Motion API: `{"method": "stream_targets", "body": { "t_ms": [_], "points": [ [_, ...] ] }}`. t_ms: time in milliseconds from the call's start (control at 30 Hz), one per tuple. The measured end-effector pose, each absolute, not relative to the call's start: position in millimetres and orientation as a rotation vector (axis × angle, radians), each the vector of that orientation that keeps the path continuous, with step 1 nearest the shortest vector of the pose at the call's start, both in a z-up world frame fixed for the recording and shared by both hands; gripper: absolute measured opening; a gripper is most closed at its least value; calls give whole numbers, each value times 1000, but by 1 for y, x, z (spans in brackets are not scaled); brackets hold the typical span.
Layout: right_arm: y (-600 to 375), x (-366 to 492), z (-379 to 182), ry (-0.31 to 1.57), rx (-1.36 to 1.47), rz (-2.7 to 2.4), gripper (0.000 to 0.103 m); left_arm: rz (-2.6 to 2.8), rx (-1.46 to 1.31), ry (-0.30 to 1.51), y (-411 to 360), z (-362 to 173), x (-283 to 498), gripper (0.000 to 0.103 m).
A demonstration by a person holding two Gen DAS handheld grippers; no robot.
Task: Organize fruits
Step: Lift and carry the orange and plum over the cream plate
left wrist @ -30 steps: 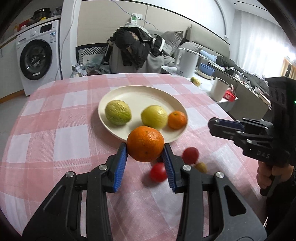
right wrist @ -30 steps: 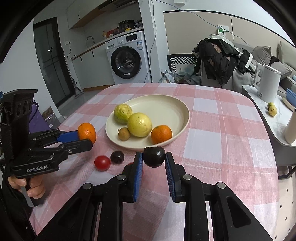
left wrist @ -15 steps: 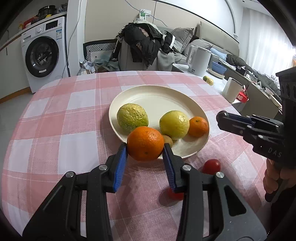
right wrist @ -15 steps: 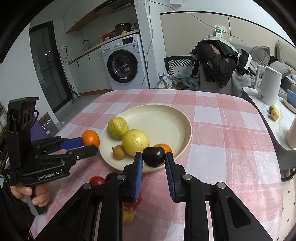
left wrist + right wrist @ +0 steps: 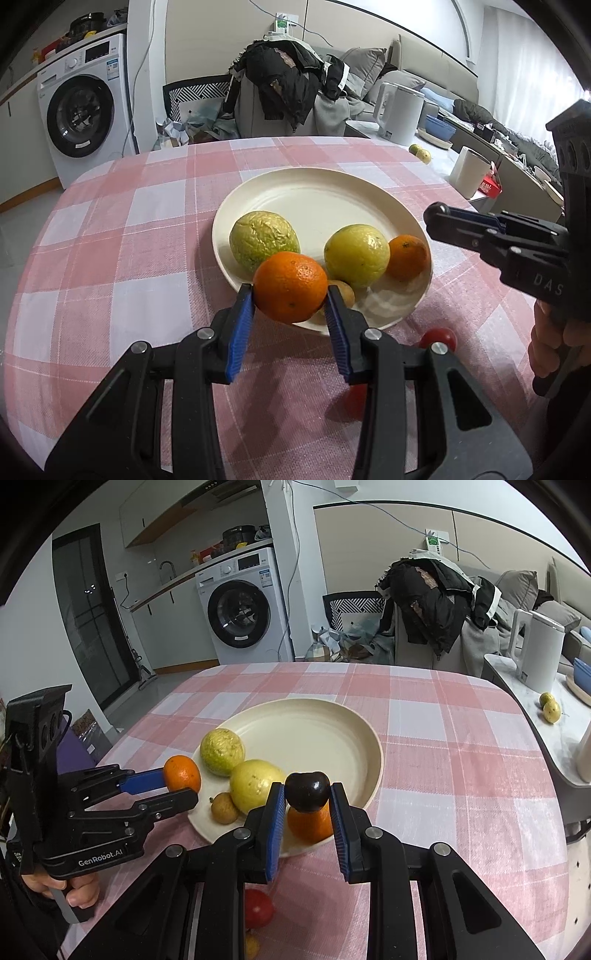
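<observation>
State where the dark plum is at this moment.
The dark plum is clamped in the right gripper, seen in the right wrist view above the near rim of the cream plate, just over a small orange.

fruits [image 5: 264, 240] on plate [image 5: 317, 195], plate on table [image 5: 110, 258]

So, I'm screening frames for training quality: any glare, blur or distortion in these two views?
Left wrist view: sharp, with a glare patch on the plate near the held orange; fisheye bends the table edge. Right wrist view: also sharp, small highlight on the dark fruit, dark vignette in the corners, walls curve.
</observation>
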State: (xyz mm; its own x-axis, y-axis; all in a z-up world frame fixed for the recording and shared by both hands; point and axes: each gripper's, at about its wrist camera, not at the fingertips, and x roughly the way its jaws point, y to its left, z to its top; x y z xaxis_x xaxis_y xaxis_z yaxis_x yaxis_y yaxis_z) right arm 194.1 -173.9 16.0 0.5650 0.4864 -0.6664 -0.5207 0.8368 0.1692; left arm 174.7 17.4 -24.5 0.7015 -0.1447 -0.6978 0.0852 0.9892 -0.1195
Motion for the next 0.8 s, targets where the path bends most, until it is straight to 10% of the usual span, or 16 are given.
{"method": "stream_targets", "body": {
  "t_ms": [800],
  "points": [
    [-168,227,-1,804,-37,572,25,-113,-6,767,13,-32,195,36]
  ]
}}
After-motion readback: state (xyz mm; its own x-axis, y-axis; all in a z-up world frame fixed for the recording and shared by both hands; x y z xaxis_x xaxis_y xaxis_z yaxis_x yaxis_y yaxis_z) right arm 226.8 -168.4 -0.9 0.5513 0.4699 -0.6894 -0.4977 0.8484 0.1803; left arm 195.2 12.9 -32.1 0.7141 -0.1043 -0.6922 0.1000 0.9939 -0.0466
